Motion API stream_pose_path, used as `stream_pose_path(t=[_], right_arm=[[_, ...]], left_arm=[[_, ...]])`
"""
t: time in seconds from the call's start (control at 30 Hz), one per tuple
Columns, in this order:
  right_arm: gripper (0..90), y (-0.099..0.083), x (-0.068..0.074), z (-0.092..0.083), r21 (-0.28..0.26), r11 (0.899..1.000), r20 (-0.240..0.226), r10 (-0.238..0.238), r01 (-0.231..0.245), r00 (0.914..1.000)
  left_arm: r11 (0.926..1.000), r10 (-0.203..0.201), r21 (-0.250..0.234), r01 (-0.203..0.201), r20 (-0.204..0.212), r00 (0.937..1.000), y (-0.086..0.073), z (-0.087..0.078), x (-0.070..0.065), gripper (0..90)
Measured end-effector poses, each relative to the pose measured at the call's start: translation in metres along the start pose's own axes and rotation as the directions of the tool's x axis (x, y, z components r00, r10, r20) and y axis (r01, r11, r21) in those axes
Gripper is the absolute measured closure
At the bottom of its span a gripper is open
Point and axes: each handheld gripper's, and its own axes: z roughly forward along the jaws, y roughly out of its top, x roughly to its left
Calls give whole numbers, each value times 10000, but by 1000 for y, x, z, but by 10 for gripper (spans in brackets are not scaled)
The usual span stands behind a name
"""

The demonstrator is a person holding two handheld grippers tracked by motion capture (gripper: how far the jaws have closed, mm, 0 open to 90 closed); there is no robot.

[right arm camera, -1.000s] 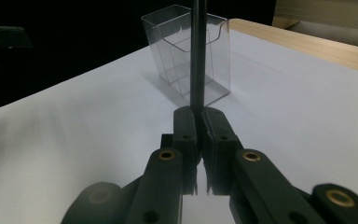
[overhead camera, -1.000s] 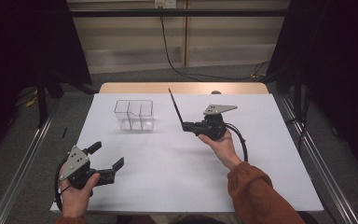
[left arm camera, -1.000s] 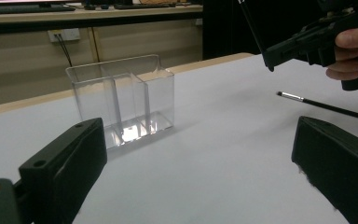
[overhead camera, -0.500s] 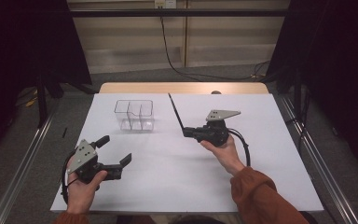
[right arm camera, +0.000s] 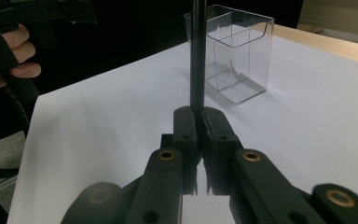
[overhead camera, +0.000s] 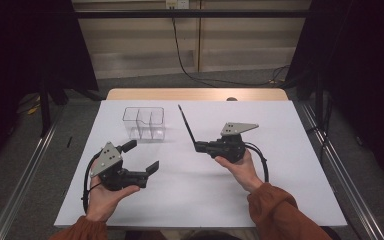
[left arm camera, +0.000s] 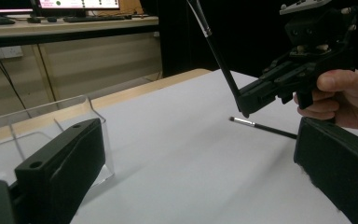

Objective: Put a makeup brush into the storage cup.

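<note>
A long thin black brush [overhead camera: 187,126] is clamped in the closed right gripper [overhead camera: 198,146] and points up and away toward the clear box [overhead camera: 144,123], which is nearer this gripper than the wide-open, empty left gripper [overhead camera: 141,156].

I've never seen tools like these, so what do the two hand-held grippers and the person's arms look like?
Both the left gripper and the right gripper are black, pistol-shaped tools with two blocky jaws, brass-coloured pivot pins, a grey three-cornered plate on top and a trailing black cable. The person wears rust-orange sleeves.
</note>
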Motion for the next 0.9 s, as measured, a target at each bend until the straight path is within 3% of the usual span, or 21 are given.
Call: stream_pose_path(t=[0.43,0.53,0.7,0.9], right_arm=[[846,-4,8,-3,-107,9998,-194,-180,178,9996],[846,-5,11,-3,-145,9997,-267,-194,191,9995],[846,-5,14,-4,-178,9995,-324,-266,260,9991],[846,-5,17,-2,-214,9992,-432,-335,326,9985]], left_arm=[[9993,348,-158,-342,389,9986,16,28,-11,29],[9994,242,-246,-229,515,9984,20,35,-13,29],[9994,102,-323,-85,524,9986,27,43,-12,54],[9990,321,-328,-302,575,9978,32,56,-10,106]])
